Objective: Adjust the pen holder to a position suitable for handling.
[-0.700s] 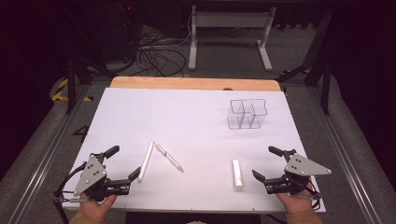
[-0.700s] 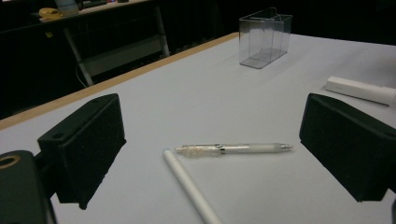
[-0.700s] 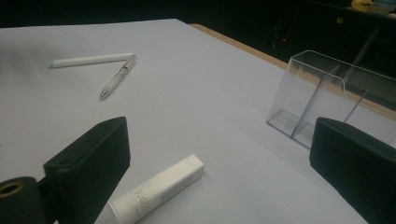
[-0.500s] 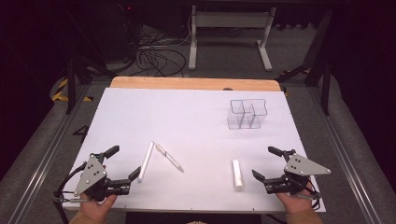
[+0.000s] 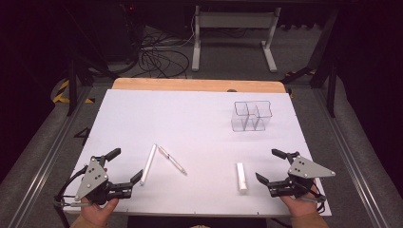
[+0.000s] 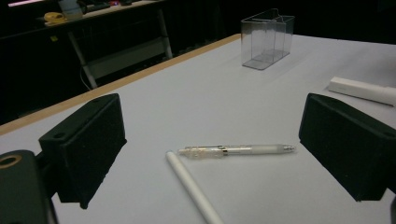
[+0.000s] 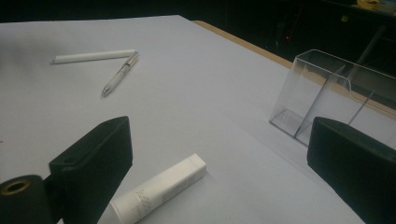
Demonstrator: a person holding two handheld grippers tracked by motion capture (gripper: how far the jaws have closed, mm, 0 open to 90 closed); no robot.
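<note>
Four things lie on the white table top (image 5: pixel 190 118). A slim white stick (image 5: pixel 148 164) and a clear pen (image 5: pixel 172 160) form a V at the front left. A short white tube (image 5: pixel 242 176) lies at the front right, and a clear divided holder (image 5: pixel 252 115) stands at the back right. My left gripper (image 5: pixel 126 163) rests open at the front left corner, its jaws aimed at the stick (image 6: pixel 194 189) and pen (image 6: pixel 236 150). My right gripper (image 5: pixel 266 165) rests open at the front right, just right of the tube (image 7: pixel 161 191). Neither holds anything.
A wooden strip (image 5: pixel 190 84) edges the table's far side. Beyond it are cables (image 5: pixel 161 57) on the floor and a white table frame (image 5: pixel 233 33). Metal rails (image 5: pixel 43 156) run along both sides of the table.
</note>
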